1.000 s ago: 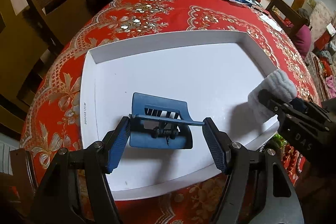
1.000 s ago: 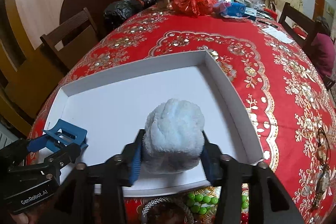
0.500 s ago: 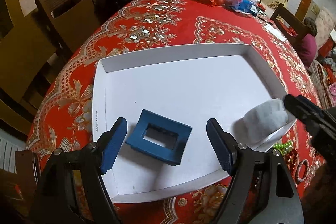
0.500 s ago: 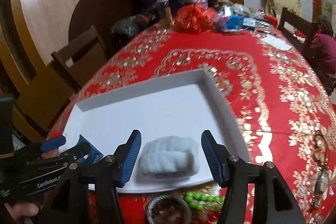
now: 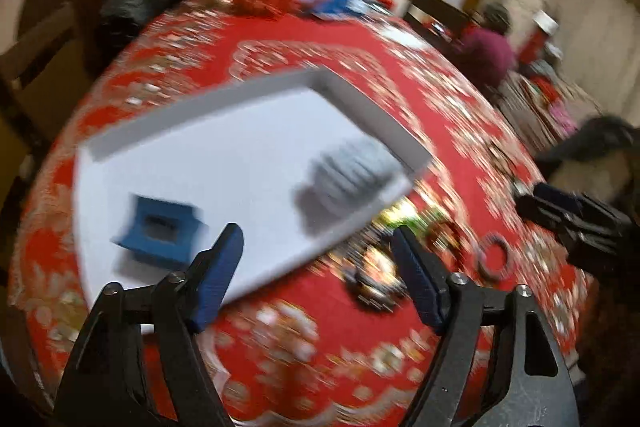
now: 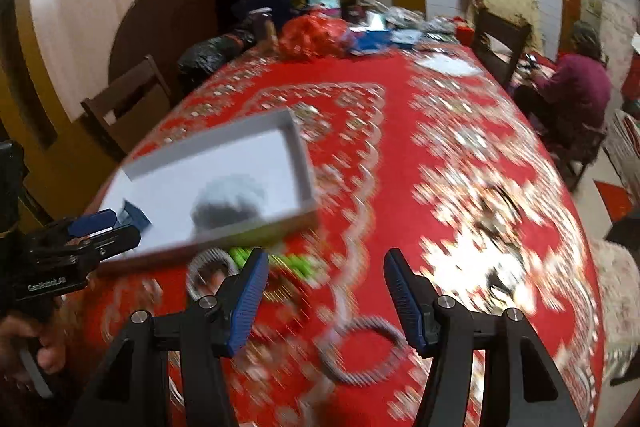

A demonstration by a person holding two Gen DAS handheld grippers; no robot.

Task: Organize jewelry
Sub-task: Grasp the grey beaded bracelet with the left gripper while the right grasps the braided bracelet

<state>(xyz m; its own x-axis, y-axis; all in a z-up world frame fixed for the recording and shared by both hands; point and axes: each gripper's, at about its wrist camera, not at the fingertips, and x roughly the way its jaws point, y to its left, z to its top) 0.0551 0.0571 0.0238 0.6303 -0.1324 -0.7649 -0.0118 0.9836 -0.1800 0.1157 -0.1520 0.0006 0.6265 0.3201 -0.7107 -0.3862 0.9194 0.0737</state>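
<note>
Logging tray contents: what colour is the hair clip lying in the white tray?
Blue; clearest in the left wrist view.

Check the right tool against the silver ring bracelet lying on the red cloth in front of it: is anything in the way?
Nothing visible blocks it. The right tool is open and empty, with the silver ring bracelet lying flat on the tablecloth just below its fingertips. Other jewelry lies left of it, near the white tray. Blur hides fine detail.
</note>
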